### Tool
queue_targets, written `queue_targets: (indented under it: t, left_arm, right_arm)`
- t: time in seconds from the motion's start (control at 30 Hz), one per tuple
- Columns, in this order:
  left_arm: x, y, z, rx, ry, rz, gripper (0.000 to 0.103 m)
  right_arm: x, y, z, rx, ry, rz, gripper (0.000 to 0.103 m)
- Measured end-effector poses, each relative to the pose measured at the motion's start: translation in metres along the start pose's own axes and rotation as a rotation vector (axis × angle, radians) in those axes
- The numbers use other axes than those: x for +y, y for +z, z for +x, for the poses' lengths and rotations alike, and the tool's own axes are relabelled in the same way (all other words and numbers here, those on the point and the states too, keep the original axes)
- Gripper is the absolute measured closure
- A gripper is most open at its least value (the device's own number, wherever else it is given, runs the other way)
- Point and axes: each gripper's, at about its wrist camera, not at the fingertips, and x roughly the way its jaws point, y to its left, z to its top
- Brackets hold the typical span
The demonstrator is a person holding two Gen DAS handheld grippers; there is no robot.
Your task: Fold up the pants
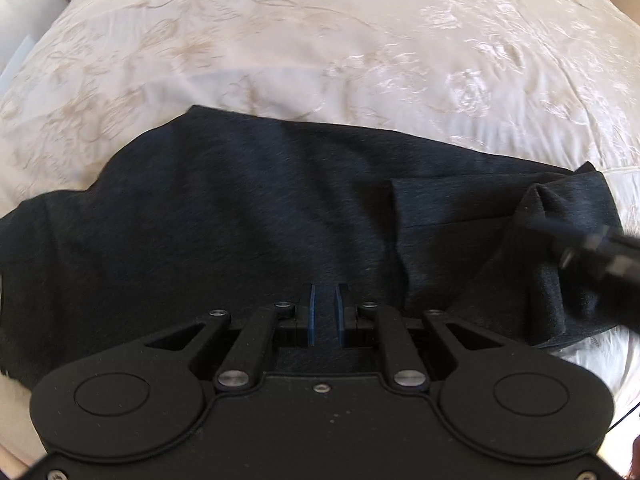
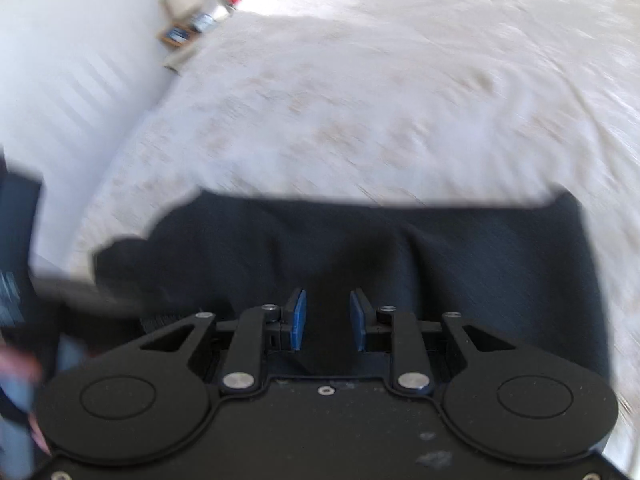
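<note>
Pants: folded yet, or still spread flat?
Partly folded. One end of the dark pants lies doubled back over itself at right, on the white bedspread.

Right view blurred; pants (image 2: 400,248) edges smeared, nightstand (image 2: 180,34) prob. unreadable.

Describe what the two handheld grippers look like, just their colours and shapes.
Both the left gripper and the right gripper are matte black, each with two round disc-shaped housings, angled linkage bars joined by silver screws and pins, and flat blue pads on the fingertips. A thin dark cable shows at the right edge of the left wrist view. No markings are readable.
</note>
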Motion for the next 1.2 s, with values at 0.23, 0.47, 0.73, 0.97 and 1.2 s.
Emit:
queue_targets:
  t: [0.23,0.47,0.73,0.97,1.2]
  left_arm:
    - [-0.041,-0.016,-0.024,-0.067,-0.088,0.176,0.081]
    - [-0.106,-0.043,-0.023,-0.06,-0.192,0.374,0.076]
    - [-0.137,-0.029,-0.003,-0.024,-0.145,0.309,0.075]
    - [-0.099,0.002,0.006,-0.073,-0.018,0.145,0.075]
    - [-0.048,0.038,0.024,-0.071,0.119,-0.048,0.077]
  right_arm:
    - [-0.018,0.002,-0.046,-0.057,-0.074,-0.005,0.076]
    - [-0.071,-0.024,-0.07,0.002,-0.271,0.001,0.076]
    - [-0.09,-0.03,-0.074,0.009,-0.264,0.032,0.076]
    - [-0.097,-0.029,-0.07,0.047,-0.261,0.021,0.078]
    - [-0.105,-0.029,-0.061,0.08,-0.267,0.018,0.078]
